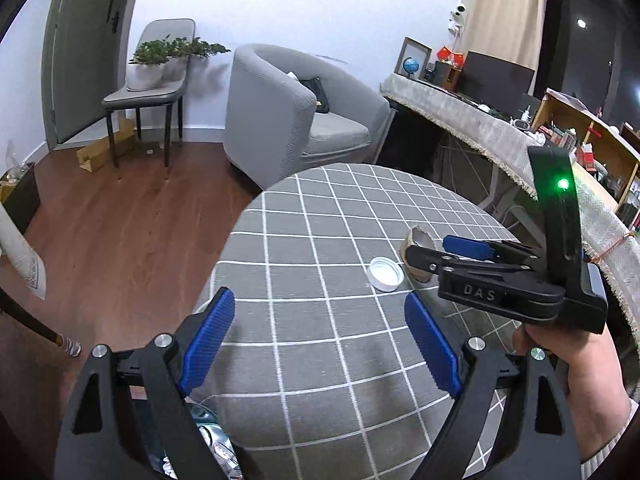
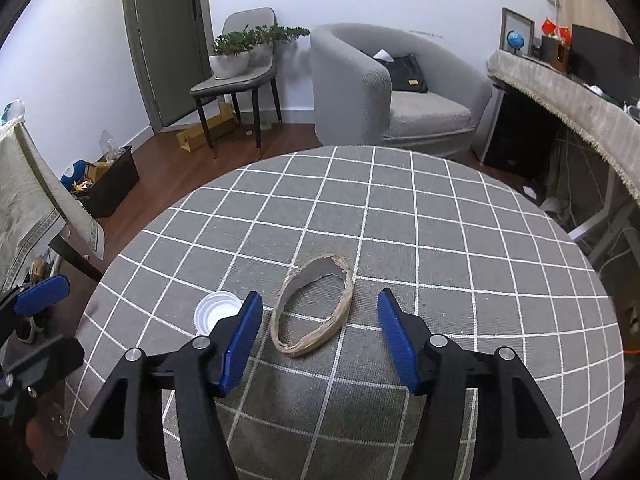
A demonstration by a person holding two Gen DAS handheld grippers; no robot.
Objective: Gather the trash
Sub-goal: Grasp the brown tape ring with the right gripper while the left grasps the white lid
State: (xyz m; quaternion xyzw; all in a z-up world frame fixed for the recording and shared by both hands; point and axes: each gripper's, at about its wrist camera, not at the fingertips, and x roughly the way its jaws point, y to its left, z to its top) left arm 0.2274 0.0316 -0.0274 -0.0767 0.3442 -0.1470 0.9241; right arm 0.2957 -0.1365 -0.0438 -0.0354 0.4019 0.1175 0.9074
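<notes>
Nearest my right-wrist lens are the blue pads of the right claw (image 2: pixel 320 336), spread apart and empty, hovering low over the checked worktop (image 2: pixel 480 240). Lying flat between them and slightly ahead is the torn cardboard ring (image 2: pixel 312 306), a squashed oval whose long axis runs away from me and a little to the right, roughly in line with the fingers. So I judge the claw would close across its short width, and one pad may need to drop inside the hole to catch the rim. Just left of the ring, partly hidden behind my left pad, sits a white plastic lid (image 2: pixel 216 314), close to the ring but not touching it. From the left wrist view, the left claw (image 1: pixel 320 344) is also spread and empty, held back near the worktop's near edge, with the lid ahead and to its right. The right claw is clearly nearer the ring; I'd take the lid with the left.
</notes>
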